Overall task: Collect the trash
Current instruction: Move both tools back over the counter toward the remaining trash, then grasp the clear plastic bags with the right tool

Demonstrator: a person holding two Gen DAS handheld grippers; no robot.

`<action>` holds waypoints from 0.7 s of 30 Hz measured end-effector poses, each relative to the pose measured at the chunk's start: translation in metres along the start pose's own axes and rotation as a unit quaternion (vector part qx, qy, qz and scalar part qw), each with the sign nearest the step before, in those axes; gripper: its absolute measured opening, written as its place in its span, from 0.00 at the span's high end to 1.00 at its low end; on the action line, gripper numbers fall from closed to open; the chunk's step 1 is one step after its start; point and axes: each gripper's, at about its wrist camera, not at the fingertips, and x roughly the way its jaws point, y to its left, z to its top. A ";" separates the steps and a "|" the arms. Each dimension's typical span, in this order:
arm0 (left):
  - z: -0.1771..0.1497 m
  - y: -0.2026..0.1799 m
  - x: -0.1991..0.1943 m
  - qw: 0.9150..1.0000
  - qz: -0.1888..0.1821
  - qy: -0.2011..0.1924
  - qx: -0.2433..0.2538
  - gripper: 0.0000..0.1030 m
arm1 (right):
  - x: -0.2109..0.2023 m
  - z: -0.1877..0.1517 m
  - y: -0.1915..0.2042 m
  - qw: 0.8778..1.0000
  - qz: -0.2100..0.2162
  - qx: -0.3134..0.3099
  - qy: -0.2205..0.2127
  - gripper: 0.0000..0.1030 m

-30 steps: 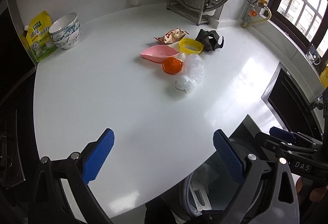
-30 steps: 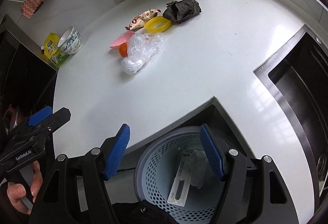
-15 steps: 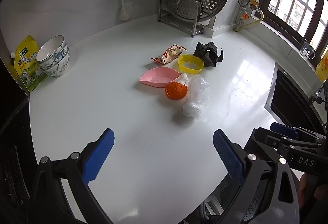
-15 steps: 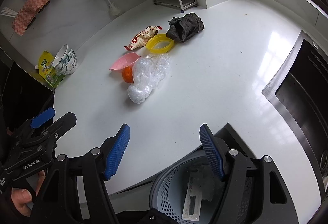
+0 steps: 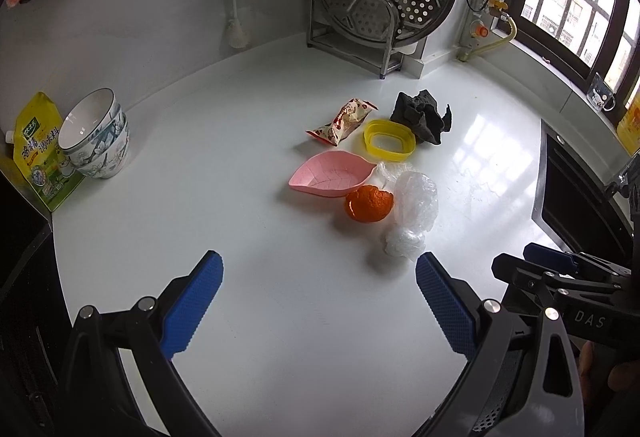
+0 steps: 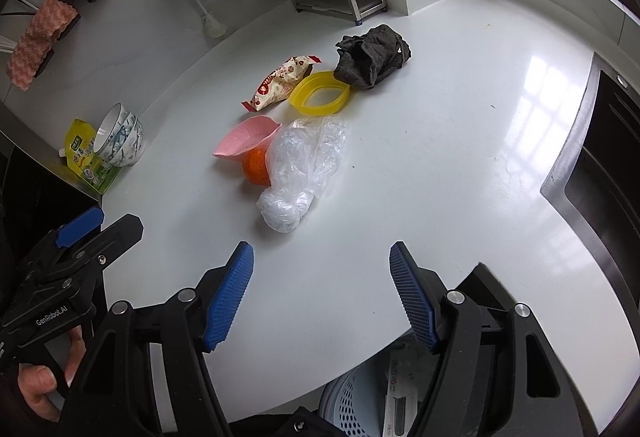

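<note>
**Clear plastic bag lying straight ahead of the right tool**

The crumpled clear plastic bag (image 6: 304, 173) is lying on the white bench (image 6: 460, 165) just ahead of the right tool (image 6: 322, 293), slightly to its left, with its long axis running away from the tool and its knotted end nearest. In the left wrist view the same bag (image 5: 412, 213) is sitting ahead and to the right of the left tool (image 5: 318, 301), so the right tool is judged the nearer and better lined up. An orange peel (image 6: 256, 167) is touching the bag's left side, with a pink leaf-shaped dish (image 6: 244, 139) beyond it; a yellow ring (image 6: 320, 95), a snack wrapper (image 6: 280, 83) and a dark crumpled rag (image 6: 372, 59) are lying farther ahead. Both tools are being held spread wide, gripping and touching nothing. A perforated bin (image 6: 352, 401) is showing below the right tool.
</note>
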 end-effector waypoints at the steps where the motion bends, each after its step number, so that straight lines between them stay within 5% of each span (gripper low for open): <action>1: 0.002 0.002 0.002 1.000 -0.001 0.002 0.002 0.07 | 0.002 0.002 0.000 1.000 -0.001 0.002 0.000 0.34; 21: 0.027 0.035 0.042 0.999 -0.018 0.010 0.029 0.07 | 0.065 0.037 0.020 1.000 -0.008 0.021 0.012 0.34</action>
